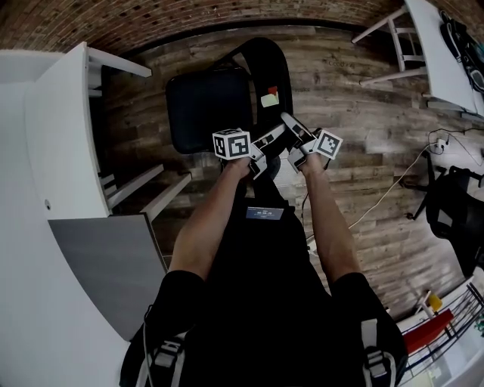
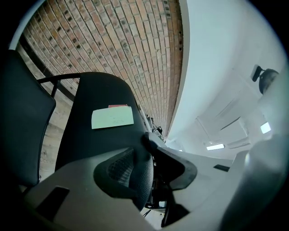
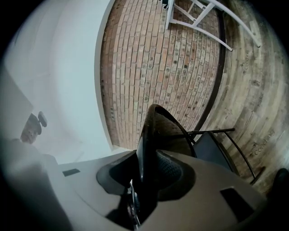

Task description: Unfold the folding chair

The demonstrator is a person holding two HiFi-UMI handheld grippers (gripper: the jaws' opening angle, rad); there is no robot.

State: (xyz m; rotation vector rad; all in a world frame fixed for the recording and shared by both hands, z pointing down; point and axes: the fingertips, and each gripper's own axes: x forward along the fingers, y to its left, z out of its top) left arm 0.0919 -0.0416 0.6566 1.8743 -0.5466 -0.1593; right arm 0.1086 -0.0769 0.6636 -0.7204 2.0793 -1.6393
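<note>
Holding out both forearms (image 1: pixel 208 227) over the plank floor (image 1: pixel 355 98), a gripper in each hand. Pinching the near edge of the folding chair's (image 1: pixel 227 91) black backrest (image 2: pixel 99 99) with the left gripper (image 2: pixel 151 155), one textured pad (image 2: pixel 118 169) flat against the panel's face and the other behind it. Clamping the same backrest edge-on in the right gripper (image 3: pixel 145 169), a pad pressed to either side of the thin panel. Carrying a pale green label (image 2: pixel 113 117) on the backrest's face, with a red label (image 2: pixel 118 106) tucked behind it. Standing on the floor just beyond the grippers, seat (image 1: pixel 200 113) left of the backrest and toward the white shelves (image 1: pixel 68 128), close to the floor's far edge under the brick wall (image 1: pixel 189 19).
</note>
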